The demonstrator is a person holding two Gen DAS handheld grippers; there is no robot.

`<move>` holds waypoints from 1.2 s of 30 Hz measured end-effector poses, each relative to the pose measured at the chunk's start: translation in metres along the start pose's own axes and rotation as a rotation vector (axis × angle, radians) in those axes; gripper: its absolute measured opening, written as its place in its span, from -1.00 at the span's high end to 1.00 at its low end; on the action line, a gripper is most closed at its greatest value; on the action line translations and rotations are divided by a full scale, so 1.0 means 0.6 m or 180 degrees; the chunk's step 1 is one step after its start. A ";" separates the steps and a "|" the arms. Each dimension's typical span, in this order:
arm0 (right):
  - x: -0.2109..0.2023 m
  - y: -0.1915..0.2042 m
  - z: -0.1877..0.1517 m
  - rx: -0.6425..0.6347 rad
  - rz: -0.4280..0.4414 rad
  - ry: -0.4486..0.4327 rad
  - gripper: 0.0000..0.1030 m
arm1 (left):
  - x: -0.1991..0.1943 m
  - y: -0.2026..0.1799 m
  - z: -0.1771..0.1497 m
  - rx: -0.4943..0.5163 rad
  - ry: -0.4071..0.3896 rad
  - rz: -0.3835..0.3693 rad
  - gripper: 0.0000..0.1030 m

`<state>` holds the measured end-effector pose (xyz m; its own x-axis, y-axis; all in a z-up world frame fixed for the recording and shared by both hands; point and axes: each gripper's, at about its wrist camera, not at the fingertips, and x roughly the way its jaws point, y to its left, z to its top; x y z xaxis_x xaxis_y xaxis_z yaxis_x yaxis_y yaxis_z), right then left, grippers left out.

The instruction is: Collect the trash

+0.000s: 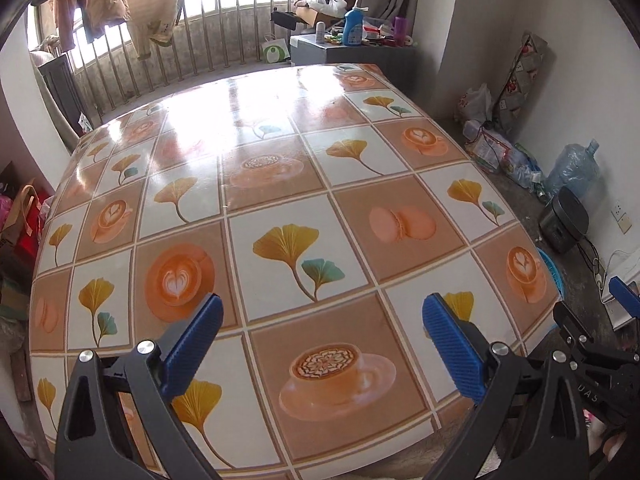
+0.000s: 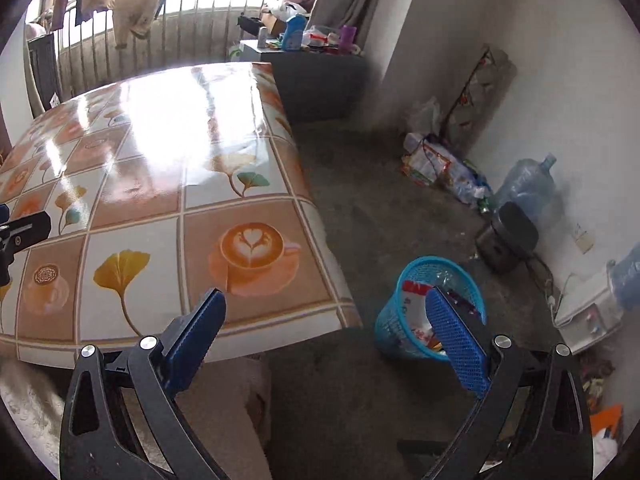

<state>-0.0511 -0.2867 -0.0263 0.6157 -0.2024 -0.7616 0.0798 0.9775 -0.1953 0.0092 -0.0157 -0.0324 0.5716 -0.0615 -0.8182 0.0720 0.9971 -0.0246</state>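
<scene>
Your table [image 1: 280,128] wears a glossy, smooth plastic-looking cover that throws back window glare. The blue basket [image 2: 404,320] is plastic mesh, and the floor [image 2: 380,200] looks like rough, matt concrete. Your gripper fingers [image 1: 452,344] have ribbed blue pads on matt black frames.

Daylight is pouring through the barred window [image 1: 224,12] along the top of the frame and glaring off the table [image 1: 280,152] with its leaf-and-coffee-patterned cover. Clothes [image 1: 100,4] are hanging at upper left. White walls [image 1: 500,20] are enclosing a grey floor [image 2: 380,208] at right.
</scene>
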 end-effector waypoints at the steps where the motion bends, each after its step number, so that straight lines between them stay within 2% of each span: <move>1: -0.001 -0.009 0.001 0.0077 0.0010 0.0027 -0.86 | 0.000 -0.005 0.001 0.0043 -0.0004 -0.0004 -0.90; 12: -0.006 -0.034 -0.003 0.0278 -0.0045 0.0078 -0.86 | 0.002 -0.029 0.005 0.0215 -0.0037 0.0046 -0.90; 36: -0.017 -0.031 0.004 0.0202 -0.0040 0.0026 -0.86 | 0.003 -0.041 0.008 0.0222 -0.0071 0.0040 -0.90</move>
<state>-0.0568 -0.3024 -0.0133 0.6080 -0.2148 -0.7643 0.1372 0.9766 -0.1654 0.0126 -0.0406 -0.0303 0.5910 -0.0508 -0.8051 0.1211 0.9923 0.0262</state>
